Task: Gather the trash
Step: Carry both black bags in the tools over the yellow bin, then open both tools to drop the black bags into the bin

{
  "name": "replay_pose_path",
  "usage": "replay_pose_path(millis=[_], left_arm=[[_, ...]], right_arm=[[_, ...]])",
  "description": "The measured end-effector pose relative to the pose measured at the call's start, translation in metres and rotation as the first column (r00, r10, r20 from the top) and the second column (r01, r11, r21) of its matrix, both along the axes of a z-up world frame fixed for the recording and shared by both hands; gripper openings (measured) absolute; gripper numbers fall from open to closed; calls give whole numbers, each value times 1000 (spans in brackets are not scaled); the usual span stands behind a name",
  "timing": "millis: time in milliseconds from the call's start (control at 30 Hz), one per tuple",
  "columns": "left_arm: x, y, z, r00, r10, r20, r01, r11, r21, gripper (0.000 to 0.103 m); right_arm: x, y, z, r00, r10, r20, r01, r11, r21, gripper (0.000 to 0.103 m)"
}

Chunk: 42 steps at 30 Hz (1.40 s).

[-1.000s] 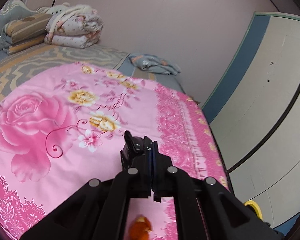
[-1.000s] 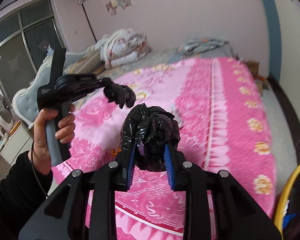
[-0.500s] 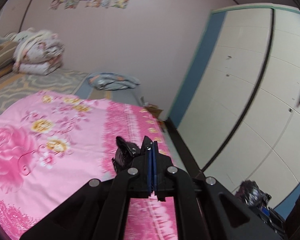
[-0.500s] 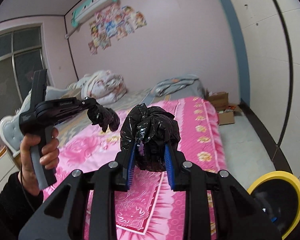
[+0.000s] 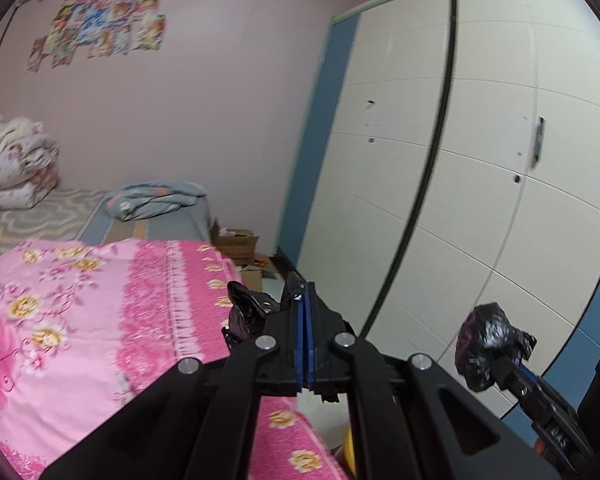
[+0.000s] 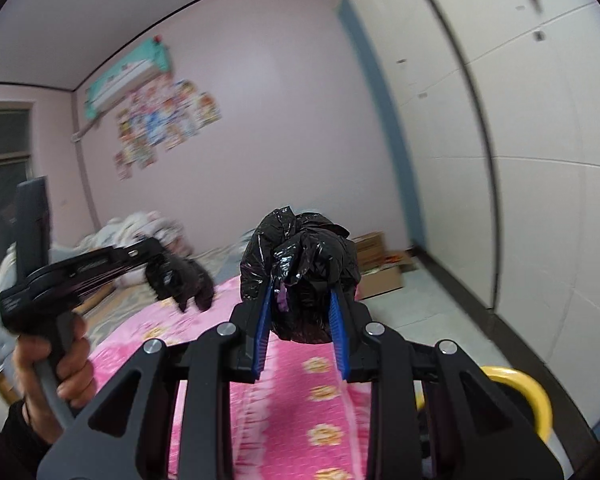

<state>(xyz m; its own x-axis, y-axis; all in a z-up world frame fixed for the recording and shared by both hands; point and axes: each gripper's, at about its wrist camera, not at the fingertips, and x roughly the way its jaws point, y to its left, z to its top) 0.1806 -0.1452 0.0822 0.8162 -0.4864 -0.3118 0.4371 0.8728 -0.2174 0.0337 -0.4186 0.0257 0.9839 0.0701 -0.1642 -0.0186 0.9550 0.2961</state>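
Both grippers swung wardrobe-ward (off bed) | bags: two [image 6: 300,276] [image 5: 248,314]

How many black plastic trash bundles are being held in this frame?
2. One black bundle is clamped between the right gripper pads; a smaller black bundle is pinched in the shut left gripper, hanging to its left side. Others may lie out of view.
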Motion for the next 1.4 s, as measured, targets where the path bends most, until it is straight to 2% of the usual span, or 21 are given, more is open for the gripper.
replay_pose_path(millis=[267,467,900,1400], left_arm=[[-6,-65,-10,995,-103,9,103,994,20,1],[-6,-108,-28,988,-154,-10,154,987,44,1],[2,-175,-77,972,-230,-47,234,965,116,1],[12,-233,-137,947,-307,-98,321,929,186,1]], right_arm=[[-17,-65,-16,982,-188,-13,189,982,20,25],[-19,-93,-34,964,-263,-45,264,964,21,25],[-6,-132,-80,920,-363,-149,369,929,12,25],[16,-172,-134,873,-411,-264,429,903,9,26]])
